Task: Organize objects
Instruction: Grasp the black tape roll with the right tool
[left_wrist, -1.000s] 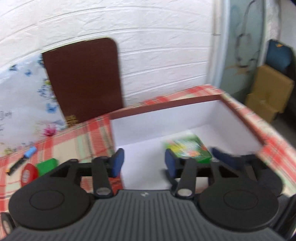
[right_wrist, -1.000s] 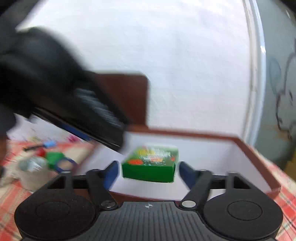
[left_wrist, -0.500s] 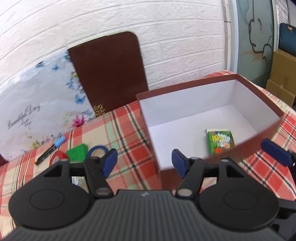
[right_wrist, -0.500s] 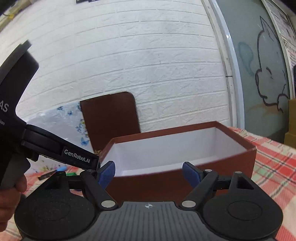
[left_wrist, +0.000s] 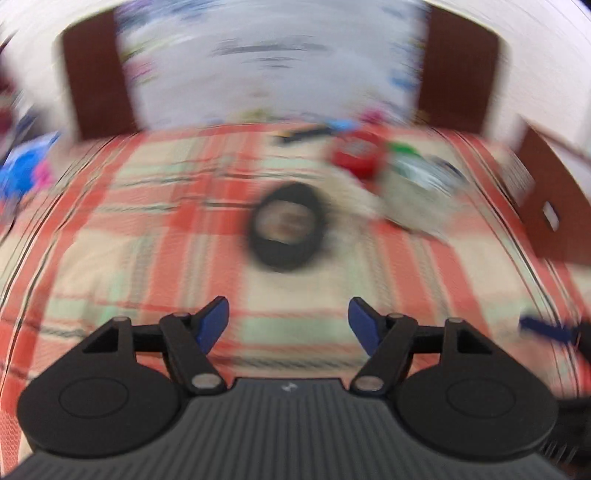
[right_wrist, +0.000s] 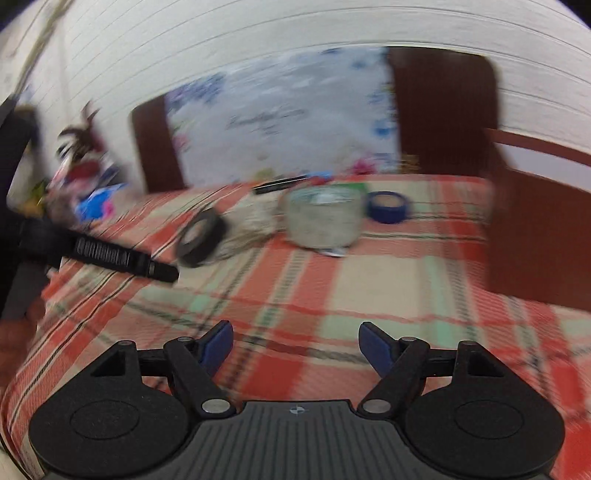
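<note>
Both views are motion-blurred. My left gripper (left_wrist: 288, 325) is open and empty above the checked tablecloth, pointing at a black tape roll (left_wrist: 286, 230) lying flat ahead of it. My right gripper (right_wrist: 295, 345) is open and empty. Ahead of it are the black tape roll (right_wrist: 201, 238), a clear tape roll (right_wrist: 321, 218) and a blue tape roll (right_wrist: 388, 206). The left gripper's body (right_wrist: 110, 254) shows at the left of the right wrist view. The brown box (right_wrist: 539, 229) stands at the right.
A red tape roll (left_wrist: 356, 153), a green item (left_wrist: 402, 149) and a black marker with a blue cap (left_wrist: 314, 131) lie at the back. A floral sheet (right_wrist: 277, 114) and a brown board (right_wrist: 443, 107) lean on the white brick wall. Colourful clutter (right_wrist: 88, 184) sits far left.
Both grippers have swung left, away from the brown box, and now face the tape rolls on the cloth. The green packet stays in the box, out of view.
</note>
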